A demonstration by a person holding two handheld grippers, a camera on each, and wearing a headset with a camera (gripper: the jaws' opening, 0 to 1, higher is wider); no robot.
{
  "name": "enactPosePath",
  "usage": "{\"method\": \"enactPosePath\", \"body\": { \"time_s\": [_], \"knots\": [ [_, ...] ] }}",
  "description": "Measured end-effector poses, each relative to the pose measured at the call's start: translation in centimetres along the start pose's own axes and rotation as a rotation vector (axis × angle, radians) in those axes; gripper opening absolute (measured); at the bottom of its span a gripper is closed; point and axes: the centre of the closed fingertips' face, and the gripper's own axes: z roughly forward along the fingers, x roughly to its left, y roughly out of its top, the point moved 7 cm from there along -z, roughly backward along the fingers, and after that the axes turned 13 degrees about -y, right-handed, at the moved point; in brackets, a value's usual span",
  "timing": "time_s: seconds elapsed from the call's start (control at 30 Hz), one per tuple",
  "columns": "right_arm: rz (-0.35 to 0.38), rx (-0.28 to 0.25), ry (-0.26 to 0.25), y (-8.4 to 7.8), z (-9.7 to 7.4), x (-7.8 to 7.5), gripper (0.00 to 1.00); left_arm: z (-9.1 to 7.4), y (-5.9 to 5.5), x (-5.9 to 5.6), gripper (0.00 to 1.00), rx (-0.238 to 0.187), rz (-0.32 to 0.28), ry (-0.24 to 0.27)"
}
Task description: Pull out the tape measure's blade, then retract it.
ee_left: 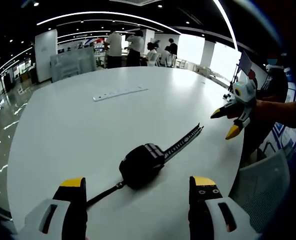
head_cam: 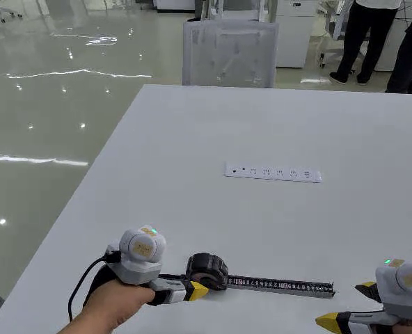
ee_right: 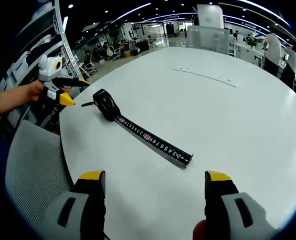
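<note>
While the white table is broad, all the work sits along its near edge. One mesh chair stands at the far edge and one white power strip lies near the middle, well apart from the task. One tape measure rests on its side by the near edge, and its one blade lies drawn out flat along that edge toward the right.

Two tools are in play. The left tool sits just beside the case with its jaws apart, holding nothing. The right tool hangs near the blade's tip, jaws likewise apart and empty.

With the blade out, the retraction looks like the step in hand. It would go best with the left tool closing squarely on the case to pin it, while the right tool pinches the tip and feeds it back slowly, so the blade neither whips nor drags the case off the table.
</note>
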Motion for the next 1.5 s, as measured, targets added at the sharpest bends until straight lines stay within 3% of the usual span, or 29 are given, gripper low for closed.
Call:
{"method": "enactPosePath", "body": {
  "time_s": [0.47, 0.97, 1.5],
  "knots": [
    [0.045, -0.005, -0.011, 0.2, -2.4, 1.8, 0.90, -2.2, -0.6, -1.7, 0.90, -0.045, -0.036, 0.027],
    [0.072, -0.031, -0.048, -0.2, -5.8, 2.9, 0.99, -3.9, -1.1, -3.3, 0.98, -0.066, -0.066, 0.044],
    [0.095, -0.051, -0.066, 0.1, -9.9, 3.9, 1.00, -7.2, -1.7, -5.0, 0.99, -0.071, -0.067, 0.091]
  ]
}}
